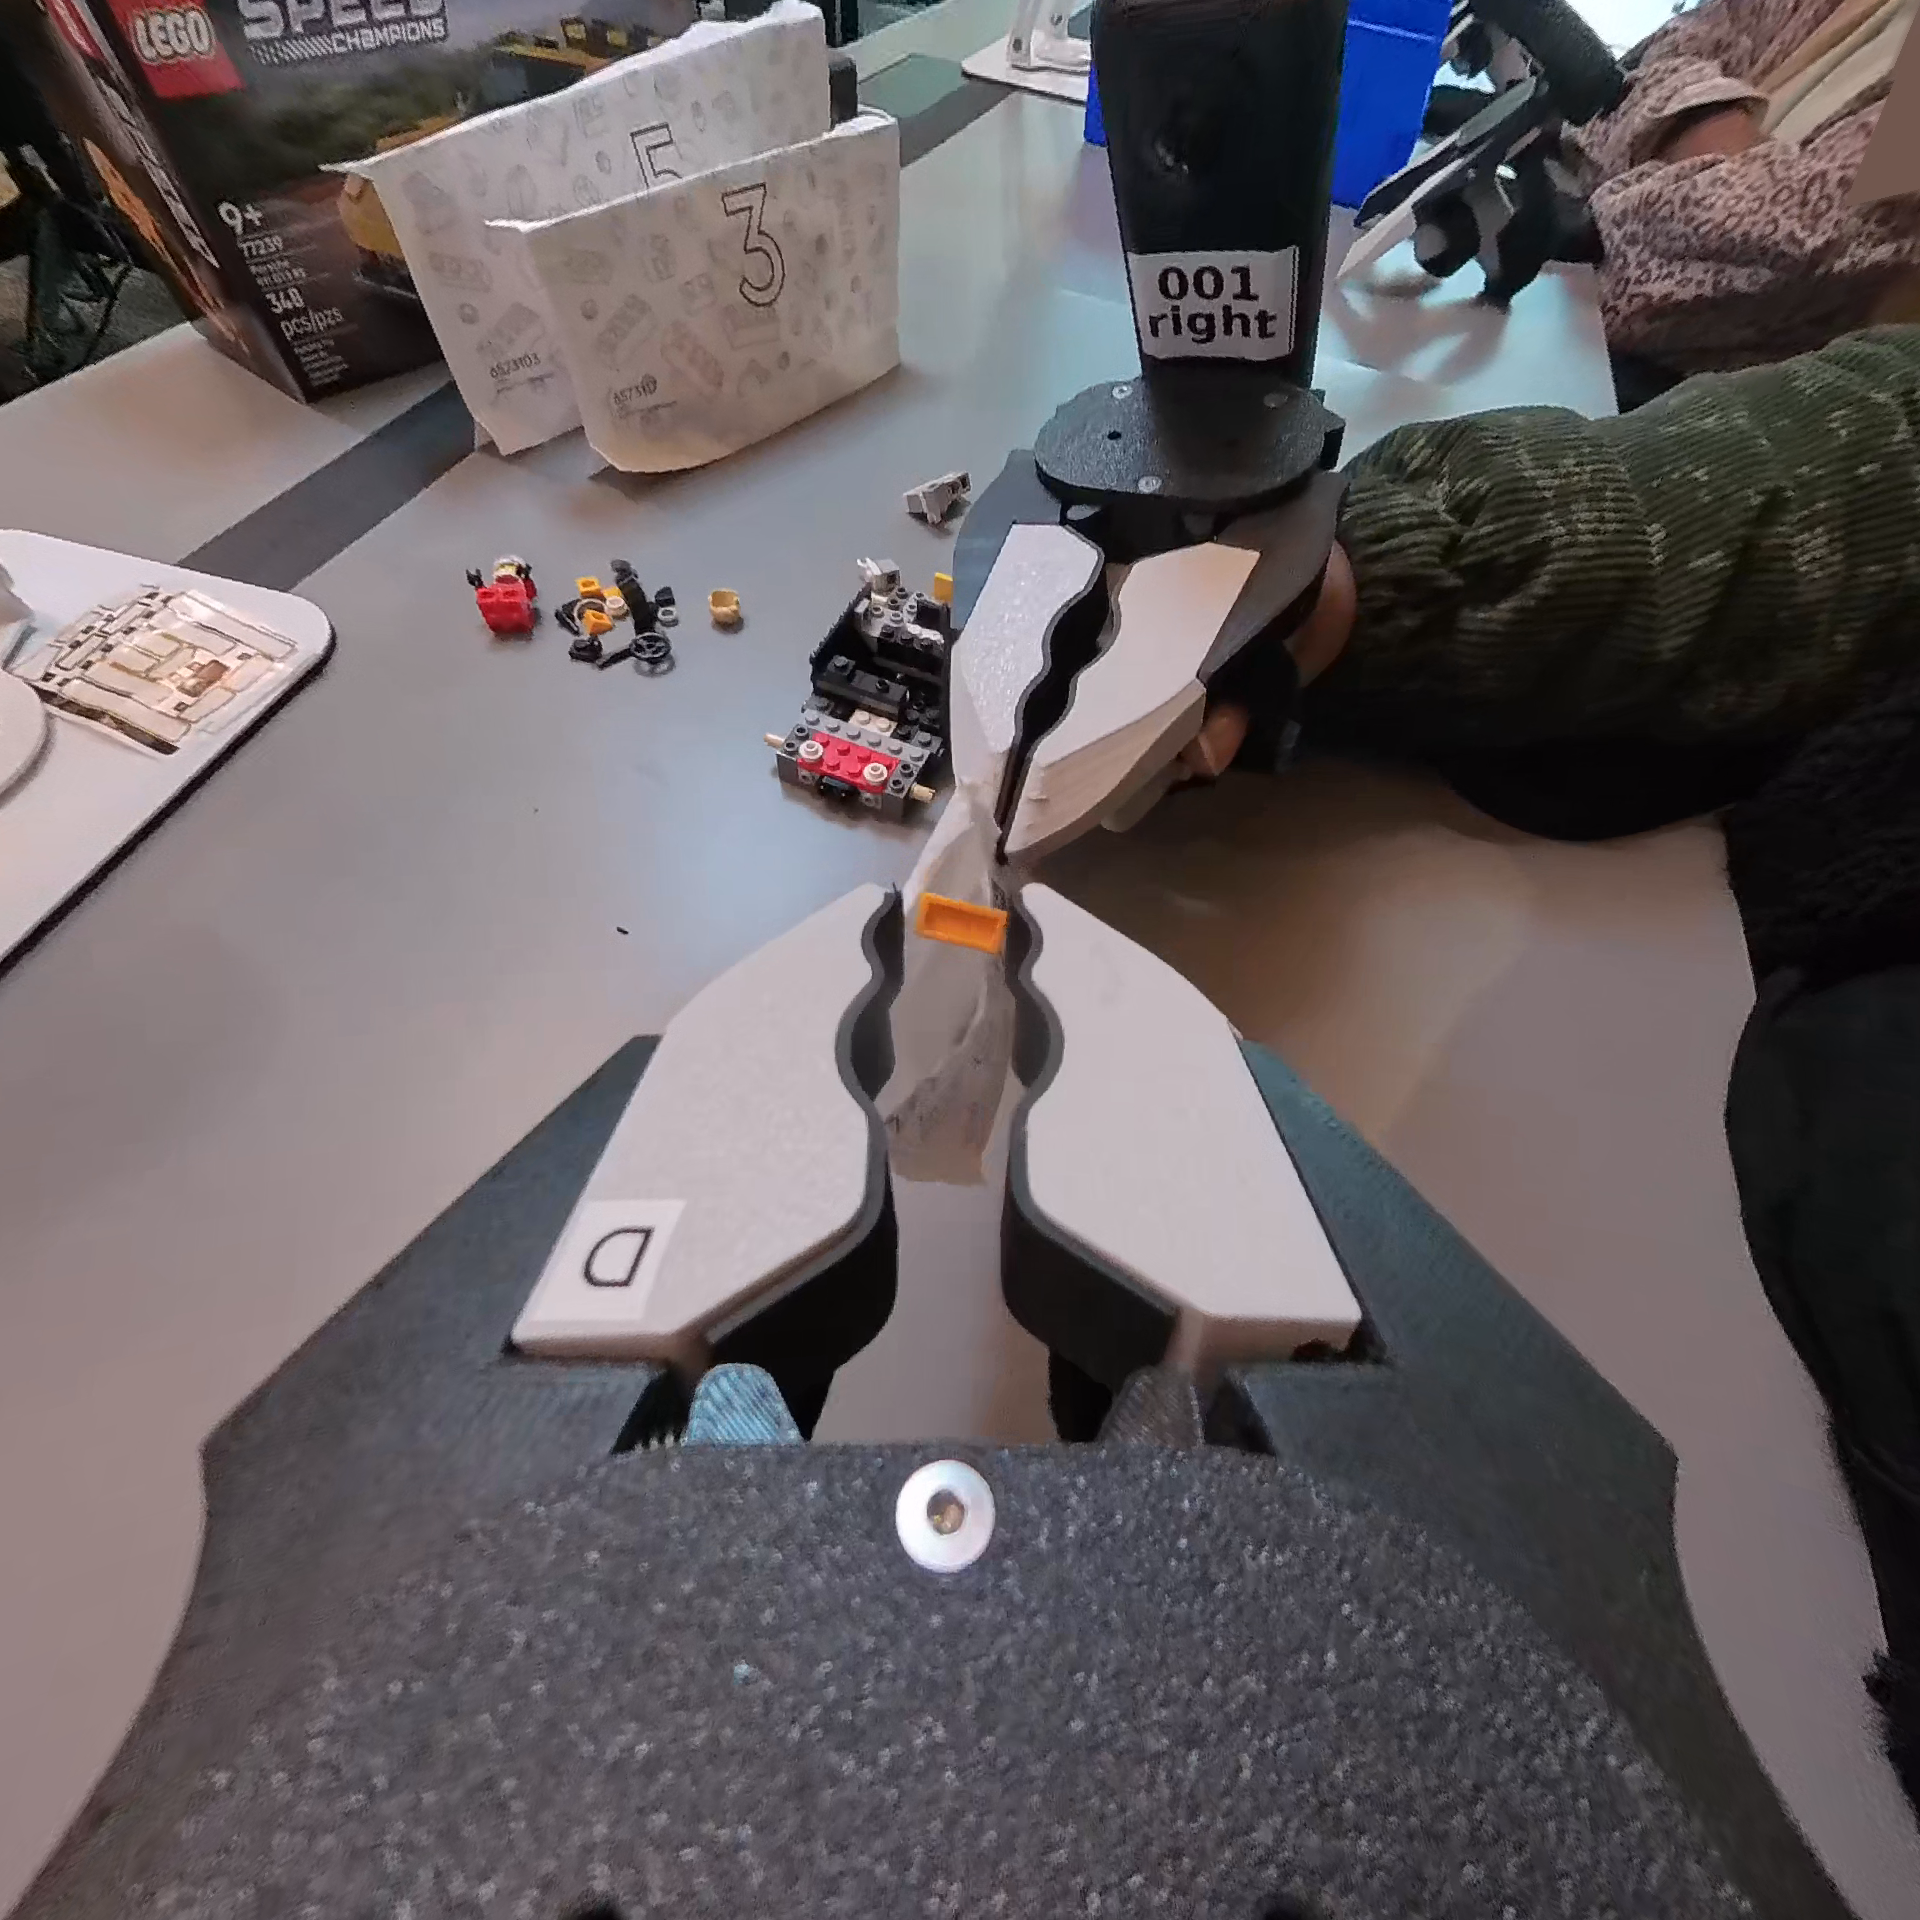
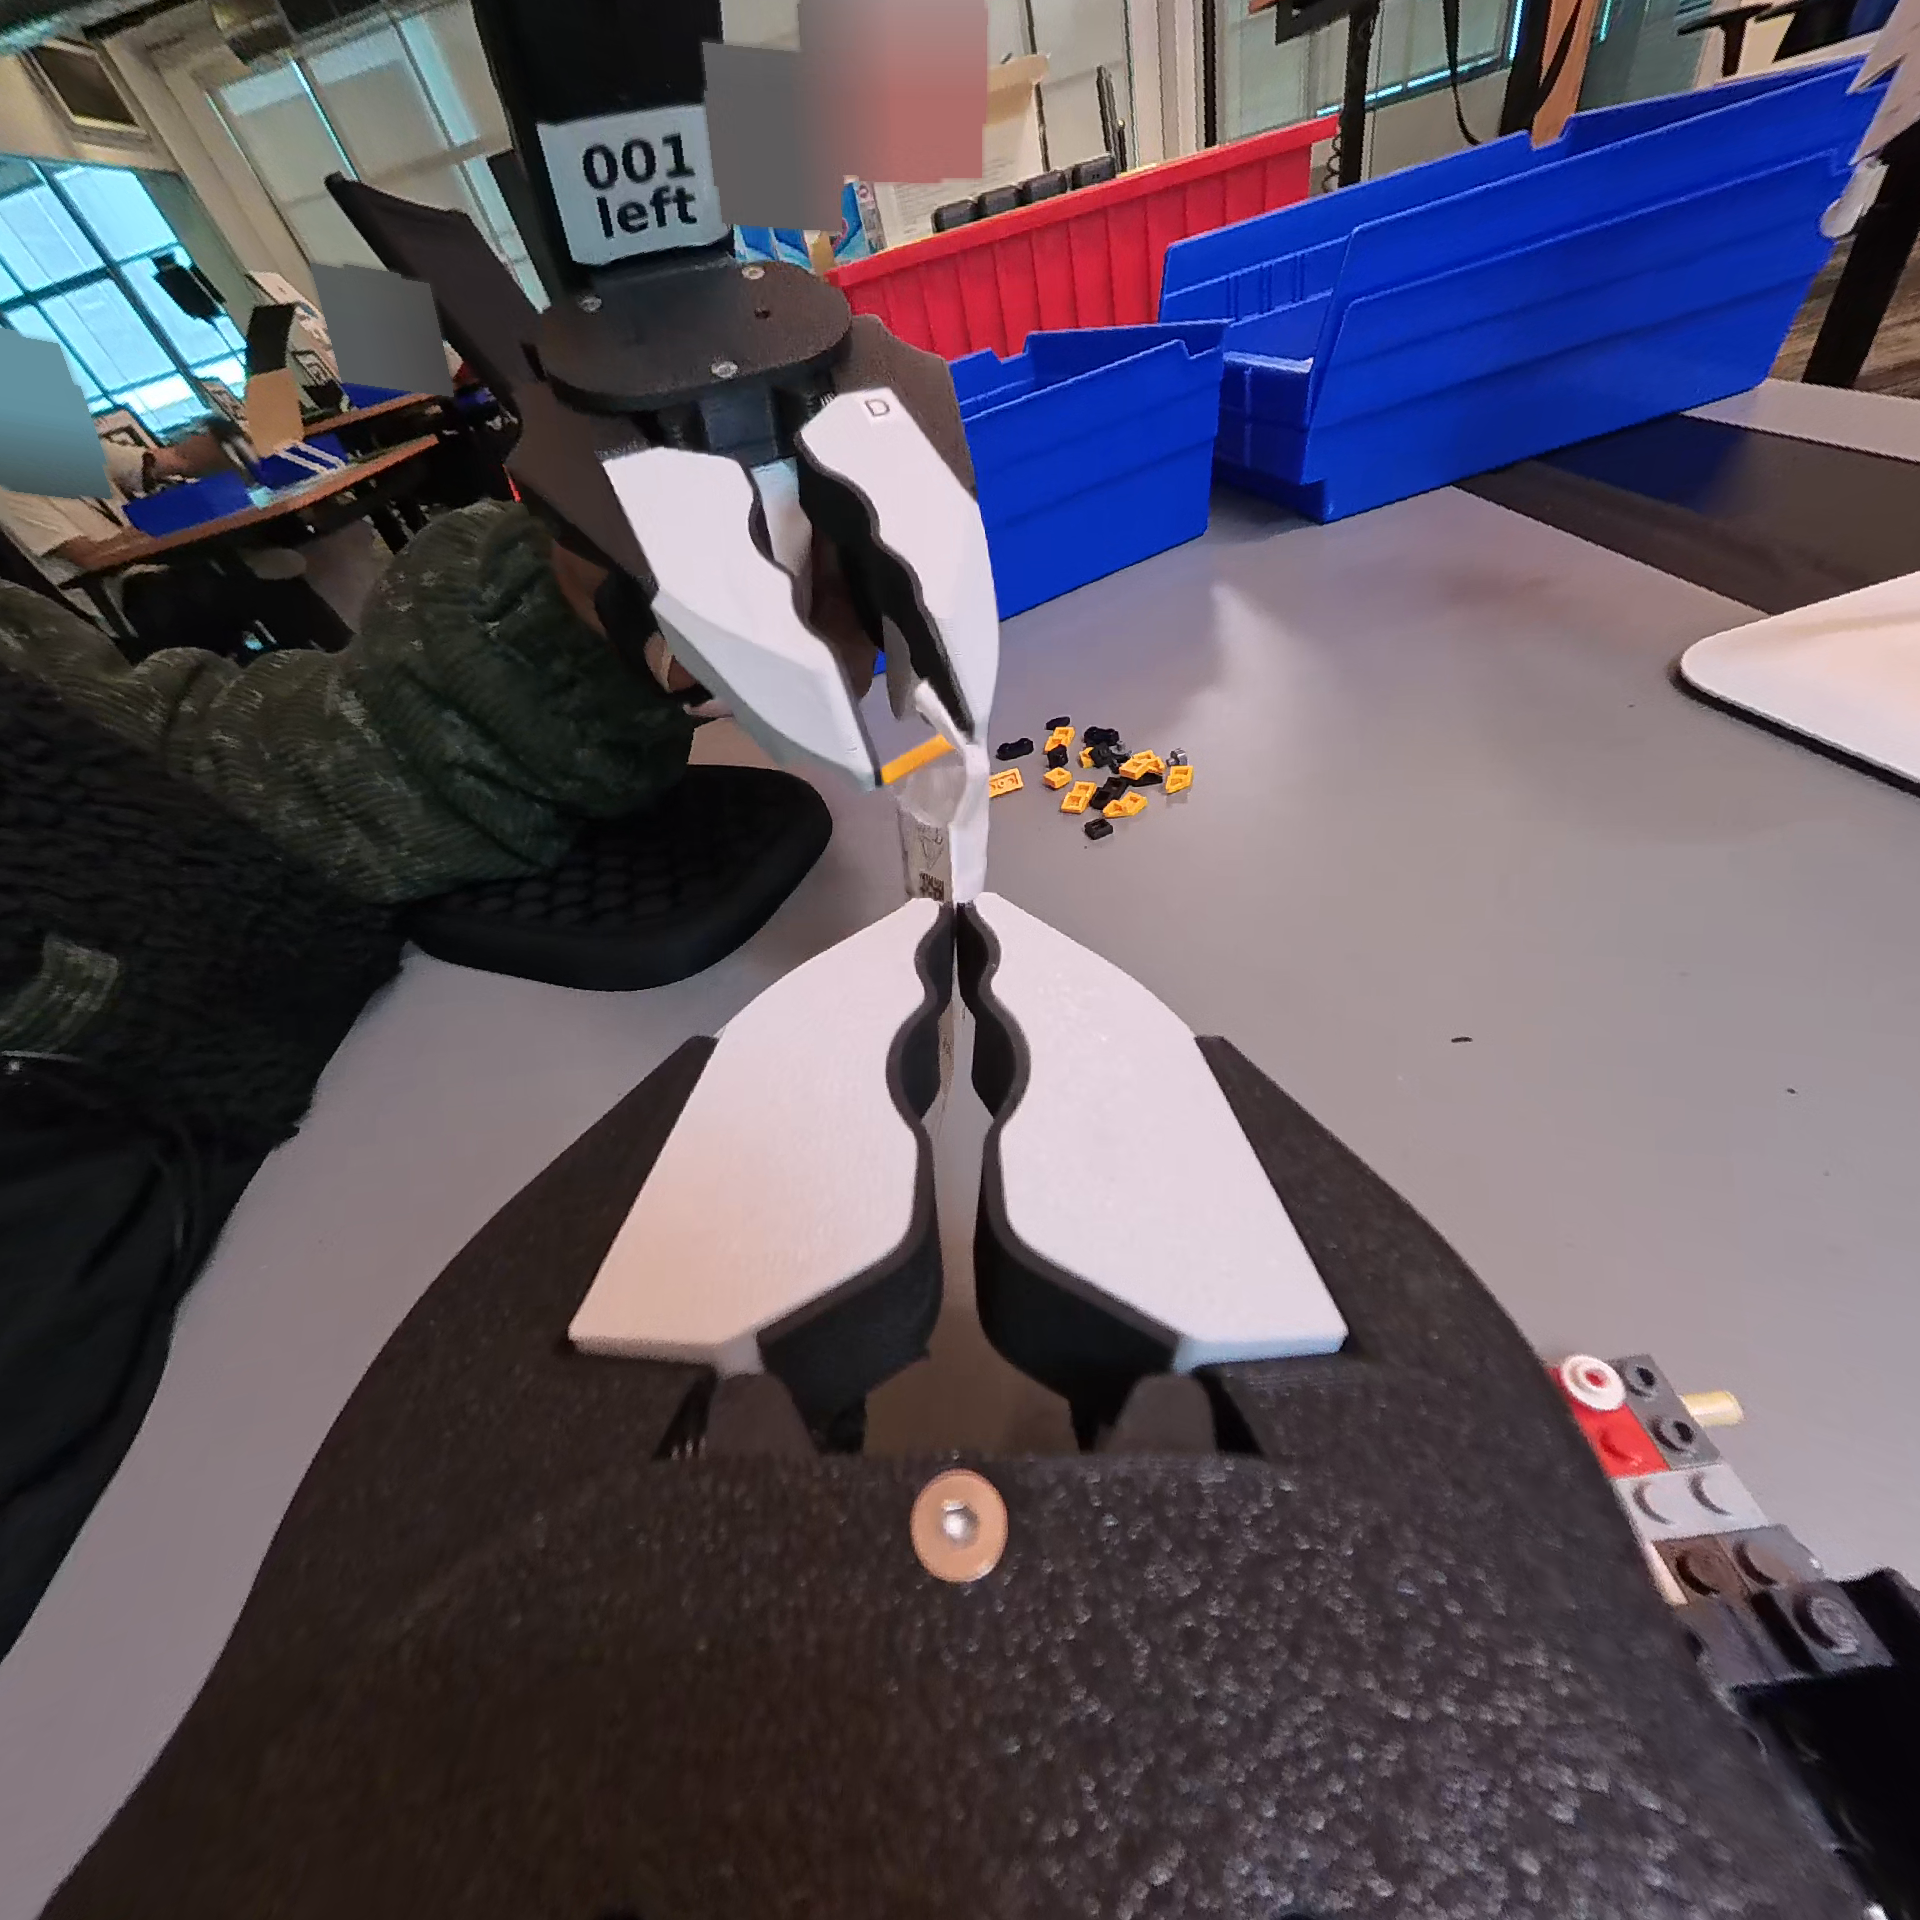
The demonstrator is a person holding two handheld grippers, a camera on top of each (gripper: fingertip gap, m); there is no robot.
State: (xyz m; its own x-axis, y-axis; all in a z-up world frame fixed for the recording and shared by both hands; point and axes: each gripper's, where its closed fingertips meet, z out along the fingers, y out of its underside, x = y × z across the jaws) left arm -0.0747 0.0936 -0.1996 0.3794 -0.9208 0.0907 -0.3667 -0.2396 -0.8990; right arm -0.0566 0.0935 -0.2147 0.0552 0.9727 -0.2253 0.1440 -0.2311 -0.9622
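In the left wrist view my left gripper [image 1: 961,914] is closed on a crumpled white paper bag [image 1: 945,1049] that runs up between its fingers. A small orange brick [image 1: 961,925] is pinched across the tips with the paper. My right gripper [image 1: 1003,842] comes in from ahead and pinches the bag's far end. In the right wrist view my right gripper [image 2: 956,909] is shut on the thin edge of the bag [image 2: 966,831]. The left gripper [image 2: 920,743] opposite holds the other end with the orange brick [image 2: 914,756]. The bag hangs stretched between both grippers above the grey table [image 1: 416,935].
A partly built brick car [image 1: 868,717] stands just left of the right gripper and also shows in the right wrist view [image 2: 1662,1475]. Loose pieces [image 1: 603,613], numbered paper bags [image 1: 717,312], a set box [image 1: 208,156] and a booklet [image 1: 156,665] lie left. Orange and black pieces [image 2: 1112,769] and blue bins [image 2: 1455,312] lie beyond. My two grippers' fingertips are within a few centimetres of each other.
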